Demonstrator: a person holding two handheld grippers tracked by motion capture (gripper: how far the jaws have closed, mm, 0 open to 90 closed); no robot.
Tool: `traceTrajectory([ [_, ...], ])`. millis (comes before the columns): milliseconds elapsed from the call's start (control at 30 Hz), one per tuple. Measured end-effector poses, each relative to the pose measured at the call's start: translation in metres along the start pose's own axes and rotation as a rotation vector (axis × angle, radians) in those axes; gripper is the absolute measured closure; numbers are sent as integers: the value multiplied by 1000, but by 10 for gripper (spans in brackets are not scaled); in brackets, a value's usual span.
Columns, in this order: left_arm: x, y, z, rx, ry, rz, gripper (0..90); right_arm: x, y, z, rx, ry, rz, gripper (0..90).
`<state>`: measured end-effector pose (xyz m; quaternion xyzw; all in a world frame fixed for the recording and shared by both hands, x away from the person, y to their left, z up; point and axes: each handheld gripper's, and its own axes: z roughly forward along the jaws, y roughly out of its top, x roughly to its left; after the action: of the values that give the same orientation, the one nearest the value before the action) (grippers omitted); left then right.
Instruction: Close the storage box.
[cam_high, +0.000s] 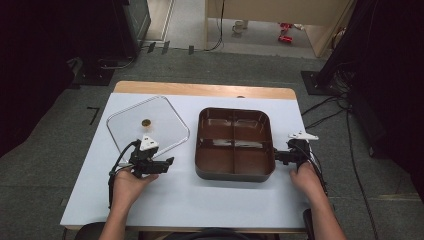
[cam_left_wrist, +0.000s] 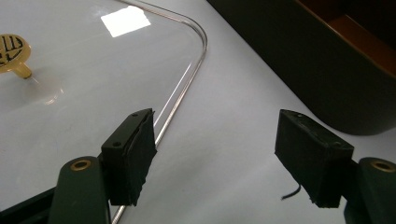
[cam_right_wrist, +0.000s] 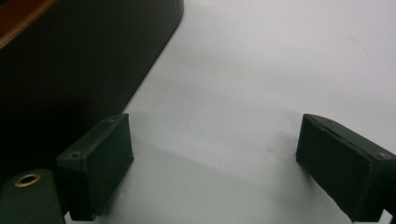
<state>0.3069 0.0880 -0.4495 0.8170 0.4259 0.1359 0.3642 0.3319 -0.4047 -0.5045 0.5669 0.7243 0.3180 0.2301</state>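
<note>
Clear lid (cam_high: 148, 123) flat, left of brown tray (cam_high: 235, 172) – set aside | left tongs (cam_high: 167, 162) open, empty, beside lid edge | right tongs (cam_high: 276, 156) open, empty – near tray's right side, ready to steady

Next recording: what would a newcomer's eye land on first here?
The dark brown four-compartment tray sits mid-table, empty. Left of it lies a clear square lid with a gold knob, flat on the white table. The left claw hovers open by the lid's near edge; the right claw is open beside the tray's right corner.
</note>
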Motion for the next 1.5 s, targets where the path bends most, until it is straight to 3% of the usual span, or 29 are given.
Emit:
traceTrajectory([
  [100,5,3,2,3,-24,-25,290,0,0,0,0,0,0,102],
  [267,5,6,3,-3,-9,15,324,0,0,0,0,0,0,102],
  [567,8,13,8,0,3,36,320,0,0,0,0,0,1,102],
  [700,14,18,11,-5,-1,17,310,0,0,0,0,0,1,101],
  [1200,31,33,19,-3,10,33,336,0,0,0,0,0,0,102],
  [1500,41,41,19,-7,11,21,361,0,0,0,0,0,0,102],
])
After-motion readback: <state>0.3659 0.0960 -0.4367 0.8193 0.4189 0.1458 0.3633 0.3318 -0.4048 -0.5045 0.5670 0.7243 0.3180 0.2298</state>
